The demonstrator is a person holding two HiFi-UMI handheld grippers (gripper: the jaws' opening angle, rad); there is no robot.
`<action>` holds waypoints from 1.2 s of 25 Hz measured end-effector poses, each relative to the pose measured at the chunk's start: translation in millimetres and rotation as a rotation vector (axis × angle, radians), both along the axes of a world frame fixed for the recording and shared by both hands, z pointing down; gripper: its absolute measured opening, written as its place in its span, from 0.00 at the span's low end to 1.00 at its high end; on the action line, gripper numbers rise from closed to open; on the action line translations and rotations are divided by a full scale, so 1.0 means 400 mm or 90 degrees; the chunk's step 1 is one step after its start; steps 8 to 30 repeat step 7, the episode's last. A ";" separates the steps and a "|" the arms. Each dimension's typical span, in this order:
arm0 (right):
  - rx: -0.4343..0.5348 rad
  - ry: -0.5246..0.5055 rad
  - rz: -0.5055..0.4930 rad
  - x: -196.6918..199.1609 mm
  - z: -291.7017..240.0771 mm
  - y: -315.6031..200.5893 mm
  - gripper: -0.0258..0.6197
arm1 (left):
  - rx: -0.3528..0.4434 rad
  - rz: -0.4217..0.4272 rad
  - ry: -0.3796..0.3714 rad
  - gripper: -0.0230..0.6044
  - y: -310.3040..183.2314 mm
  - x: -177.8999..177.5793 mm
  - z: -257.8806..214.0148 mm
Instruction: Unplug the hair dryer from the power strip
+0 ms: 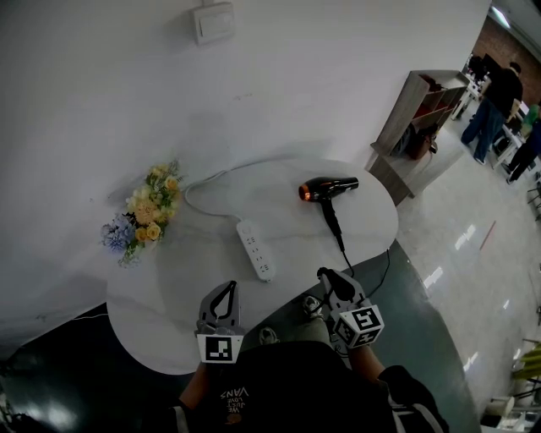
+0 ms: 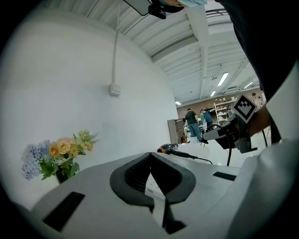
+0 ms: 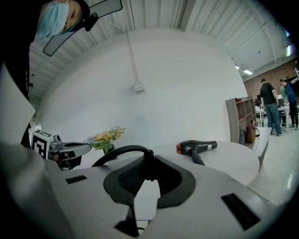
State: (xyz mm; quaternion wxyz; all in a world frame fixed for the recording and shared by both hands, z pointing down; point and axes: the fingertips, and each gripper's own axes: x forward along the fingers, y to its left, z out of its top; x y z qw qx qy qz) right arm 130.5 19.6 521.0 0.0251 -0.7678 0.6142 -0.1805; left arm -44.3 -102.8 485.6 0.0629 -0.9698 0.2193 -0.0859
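Observation:
A black hair dryer (image 1: 328, 188) with an orange nozzle lies at the far right of the round white table (image 1: 169, 313). Its black cord (image 1: 338, 237) runs toward me to my right gripper (image 1: 326, 276), which is shut on the plug (image 3: 145, 161). The plug is held in the air, clear of the white power strip (image 1: 255, 249) at the table's middle. In the left gripper view the plug's prongs (image 2: 203, 141) stick out of the right gripper. My left gripper (image 1: 226, 290) is shut with nothing in it, near the front edge and short of the strip.
A bunch of flowers (image 1: 144, 213) stands at the table's left by the wall. The strip's white cable (image 1: 203, 182) loops along the back. A wooden shelf unit (image 1: 418, 110) and people (image 1: 499, 97) are far right. A wall box (image 1: 213, 21) hangs above.

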 end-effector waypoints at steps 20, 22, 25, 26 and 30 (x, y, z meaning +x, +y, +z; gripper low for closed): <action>0.000 -0.002 -0.009 -0.007 0.005 -0.006 0.15 | 0.012 0.001 0.009 0.07 0.003 0.000 -0.004; 0.000 -0.002 -0.009 -0.007 0.005 -0.006 0.15 | 0.012 0.001 0.009 0.07 0.003 0.000 -0.004; 0.000 -0.002 -0.009 -0.007 0.005 -0.006 0.15 | 0.012 0.001 0.009 0.07 0.003 0.000 -0.004; 0.000 -0.002 -0.009 -0.007 0.005 -0.006 0.15 | 0.012 0.001 0.009 0.07 0.003 0.000 -0.004; 0.000 -0.002 -0.009 -0.007 0.005 -0.006 0.15 | 0.012 0.001 0.009 0.07 0.003 0.000 -0.004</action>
